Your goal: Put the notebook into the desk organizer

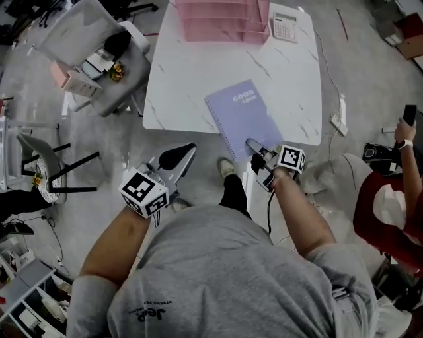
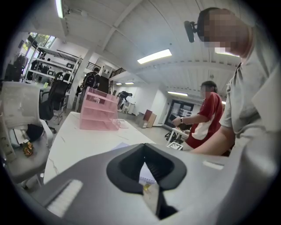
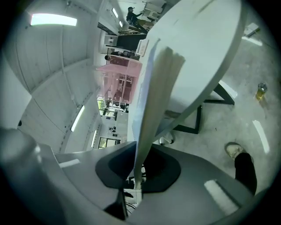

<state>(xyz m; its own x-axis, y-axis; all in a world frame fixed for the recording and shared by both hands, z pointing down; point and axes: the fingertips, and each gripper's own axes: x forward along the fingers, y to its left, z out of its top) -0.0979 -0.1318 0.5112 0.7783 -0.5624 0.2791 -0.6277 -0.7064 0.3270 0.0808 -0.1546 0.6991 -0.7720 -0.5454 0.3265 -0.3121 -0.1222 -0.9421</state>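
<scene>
Near worktop [image 1: 297, 86] edge: my right tool [image 1: 259, 150] grips the notebook [image 1: 243, 116].
Idle: left tool [image 1: 178, 157], closed, empty.
Advice: lift level toward desk organizer [image 1: 221, 20].

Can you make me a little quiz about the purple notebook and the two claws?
1. True or false: the right claw is shut on the purple notebook.
2. What stands beside the pink organizer? A) calculator B) teapot C) ball
3. Fill in: the left claw is shut and holds ____.
Key: 1 true; 2 A; 3 nothing.
</scene>
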